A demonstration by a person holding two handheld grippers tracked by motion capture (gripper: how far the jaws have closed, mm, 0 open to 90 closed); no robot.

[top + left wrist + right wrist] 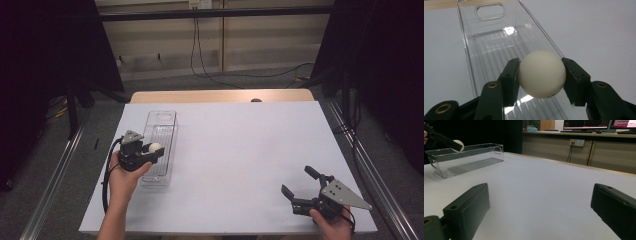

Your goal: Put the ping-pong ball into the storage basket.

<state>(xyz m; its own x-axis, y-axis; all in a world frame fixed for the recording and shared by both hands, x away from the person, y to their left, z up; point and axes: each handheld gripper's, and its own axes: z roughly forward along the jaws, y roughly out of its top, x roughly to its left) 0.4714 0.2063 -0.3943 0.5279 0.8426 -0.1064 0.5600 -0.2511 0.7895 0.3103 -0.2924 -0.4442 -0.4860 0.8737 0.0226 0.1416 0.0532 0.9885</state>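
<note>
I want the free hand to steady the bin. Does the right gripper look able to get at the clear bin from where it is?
Probably yes. The right gripper is open and holds nothing, and only bare table lies between it and the clear bin. The left gripper holds a white ball above the bin.

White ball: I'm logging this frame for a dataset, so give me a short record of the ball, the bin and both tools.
ball: white ball, clamped between the left tool's jaws
left tool: shut on the ball, above the clear bin
clear bin: open-topped, nothing inside, on the white table
right tool: open, holds nothing, near the table's front right corner
</note>
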